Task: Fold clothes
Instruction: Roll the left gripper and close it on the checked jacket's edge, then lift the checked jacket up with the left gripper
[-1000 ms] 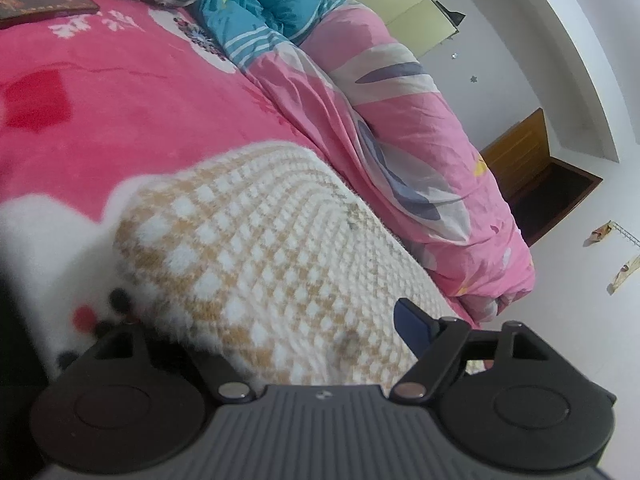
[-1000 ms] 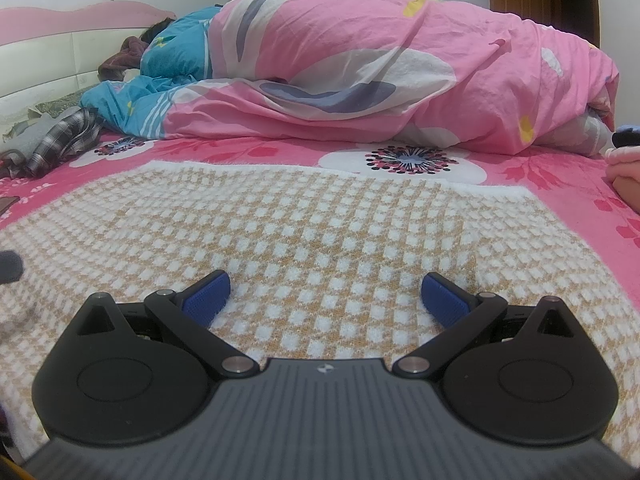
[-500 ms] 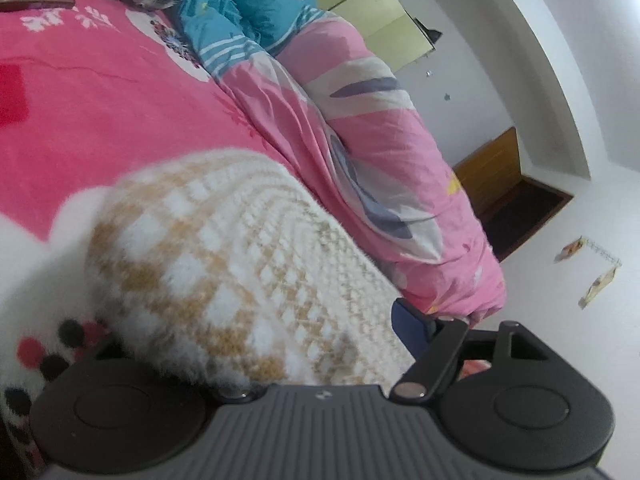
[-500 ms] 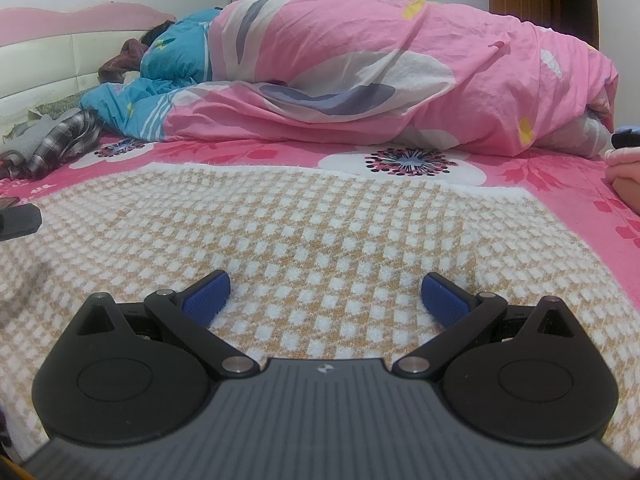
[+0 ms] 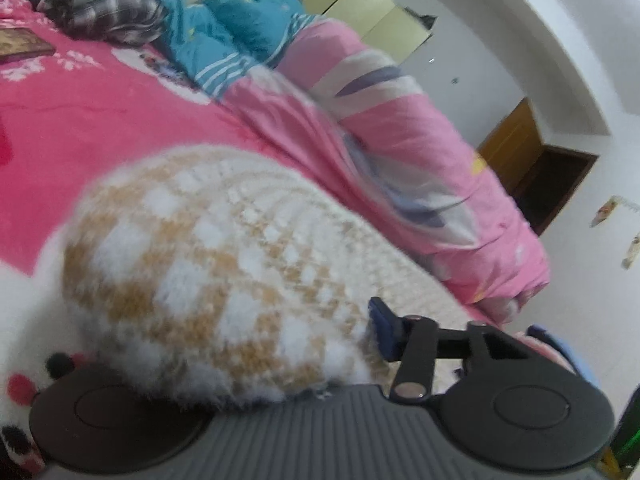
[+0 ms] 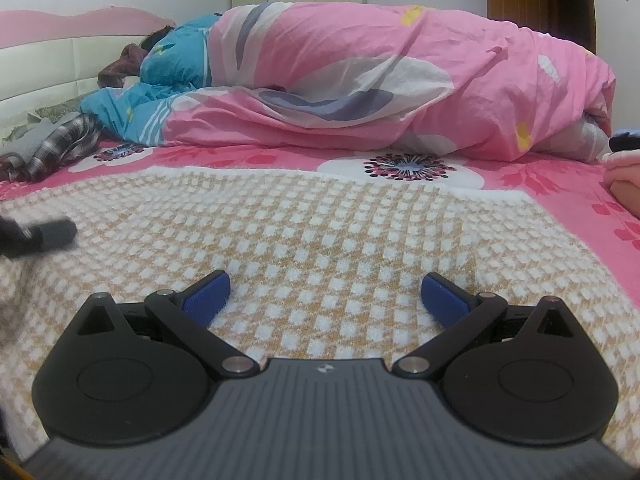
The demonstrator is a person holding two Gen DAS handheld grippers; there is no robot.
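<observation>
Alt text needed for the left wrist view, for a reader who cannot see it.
A bunched fold of the tan-and-white checked knit garment fills the left tongs, whose jaws have just been closing around it; only the right blue pad shows, touching the knit. Behind lie the bright pink floral bedsheet and a heaped pink duvet.

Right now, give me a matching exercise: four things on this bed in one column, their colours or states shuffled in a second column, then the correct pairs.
Things:
1. fuzzy tan-and-white checked garment
2. bunched pink floral quilt
3. crumpled dark plaid garment
4. right gripper

States:
A. heaped along the far side of the bed
B. spread flat over the pink sheet
C. jaws wide apart, nothing held
D. lying near the headboard

Pairs: 1-B, 2-A, 3-D, 4-C
</observation>
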